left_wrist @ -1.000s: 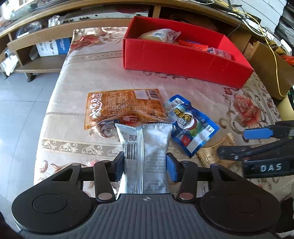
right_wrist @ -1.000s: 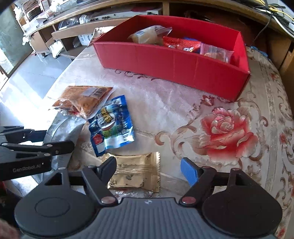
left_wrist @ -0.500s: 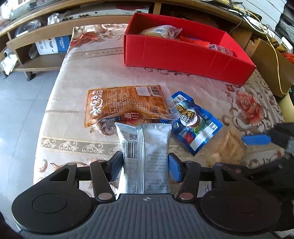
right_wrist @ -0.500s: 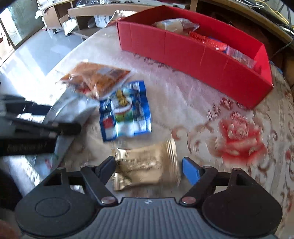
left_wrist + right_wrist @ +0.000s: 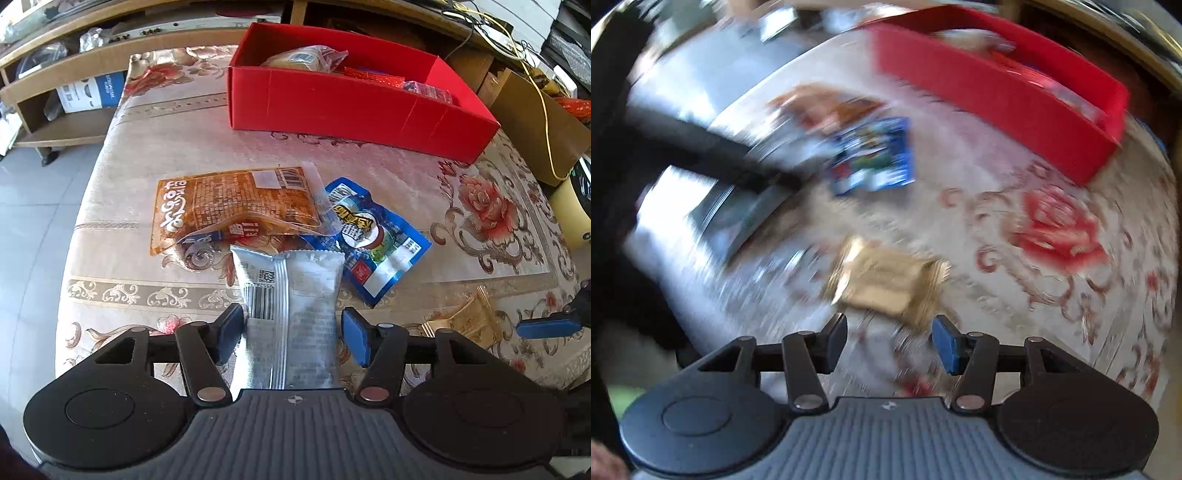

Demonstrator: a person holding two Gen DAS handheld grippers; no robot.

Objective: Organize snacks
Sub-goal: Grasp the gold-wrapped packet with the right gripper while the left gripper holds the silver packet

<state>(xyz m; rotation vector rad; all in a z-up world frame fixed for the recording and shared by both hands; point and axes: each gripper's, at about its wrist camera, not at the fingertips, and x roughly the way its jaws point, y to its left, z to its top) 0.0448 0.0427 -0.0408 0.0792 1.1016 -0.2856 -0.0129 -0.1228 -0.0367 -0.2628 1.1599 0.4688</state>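
Silver foil packet (image 5: 291, 314) lay flat on the floral tablecloth (image 5: 369, 155), between the fingers of the left gripper (image 5: 291, 332), whose jaws were opening; pads looked just clear of it, no grip. Likely light, crinkly, slippery, contents crushable: best pinched across its width near the crimped end. Right gripper (image 5: 890, 338) was closing, nothing between its pads; gold packet (image 5: 886, 280) lay just ahead, view blurred. Red box (image 5: 351, 103) with some snacks already inside sat well apart, beyond the orange packet (image 5: 236, 206) and blue packet (image 5: 373, 240).
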